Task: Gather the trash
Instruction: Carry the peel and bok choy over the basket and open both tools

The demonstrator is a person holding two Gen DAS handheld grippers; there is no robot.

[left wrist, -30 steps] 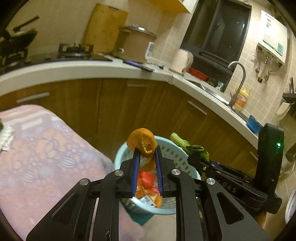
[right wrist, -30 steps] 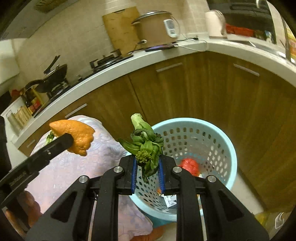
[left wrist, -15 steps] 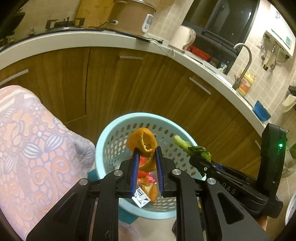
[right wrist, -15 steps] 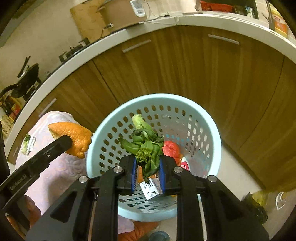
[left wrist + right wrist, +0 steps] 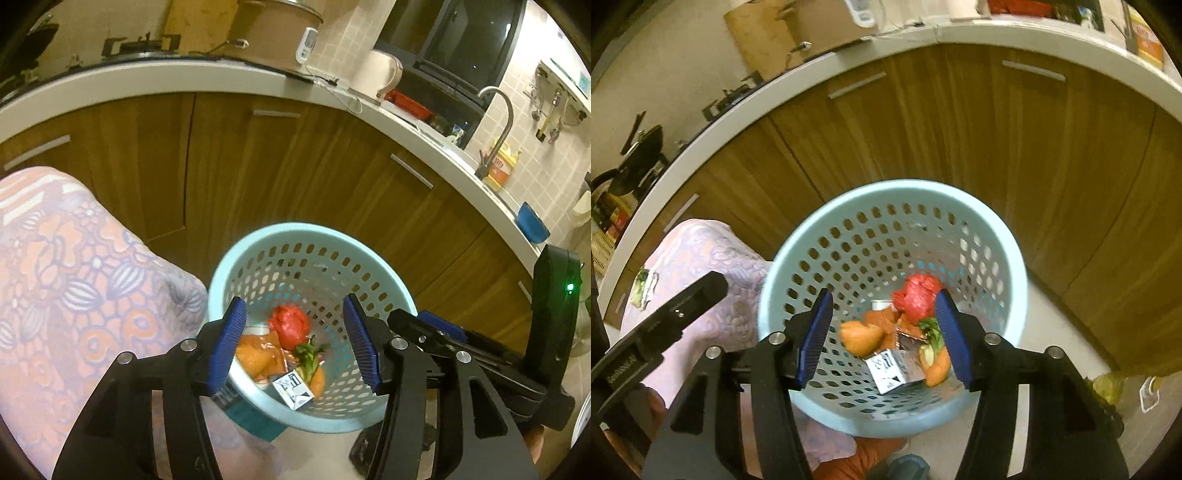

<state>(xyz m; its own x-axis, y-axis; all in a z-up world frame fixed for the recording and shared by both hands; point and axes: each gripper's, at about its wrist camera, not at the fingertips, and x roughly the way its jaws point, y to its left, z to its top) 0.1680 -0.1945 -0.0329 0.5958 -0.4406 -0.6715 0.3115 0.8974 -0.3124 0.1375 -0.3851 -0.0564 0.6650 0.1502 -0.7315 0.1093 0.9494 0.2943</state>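
A pale blue perforated basket [image 5: 391, 284] [image 5: 768, 291] stands on the floor below both grippers. At its bottom lie an orange peel [image 5: 255, 356] [image 5: 860, 336], a green vegetable scrap [image 5: 308, 356] [image 5: 932, 332], a red crumpled wrapper [image 5: 290, 325] [image 5: 916, 297] and a small white carton [image 5: 293, 391] [image 5: 890, 369]. My left gripper [image 5: 295, 343] hangs over the basket with its jaws opening and nothing between the blue pads. My right gripper [image 5: 884, 338] is likewise over the basket, jaws opening and nothing held. The right gripper [image 5: 439, 334] also shows at the right of the left wrist view.
A table under a pink patterned cloth [image 5: 74, 280] [image 5: 713, 258] stands left of the basket. Wooden cabinets [image 5: 295, 158] under a white counter [image 5: 147, 77] curve behind it. A kettle [image 5: 376, 74], a rice cooker [image 5: 273, 29] and a sink tap [image 5: 495, 129] stand on the counter.
Both grippers sank toward the basket and spread their jaws. The orange peel left the left gripper and the green vegetable scrap left the right one; both now lie in the basket.
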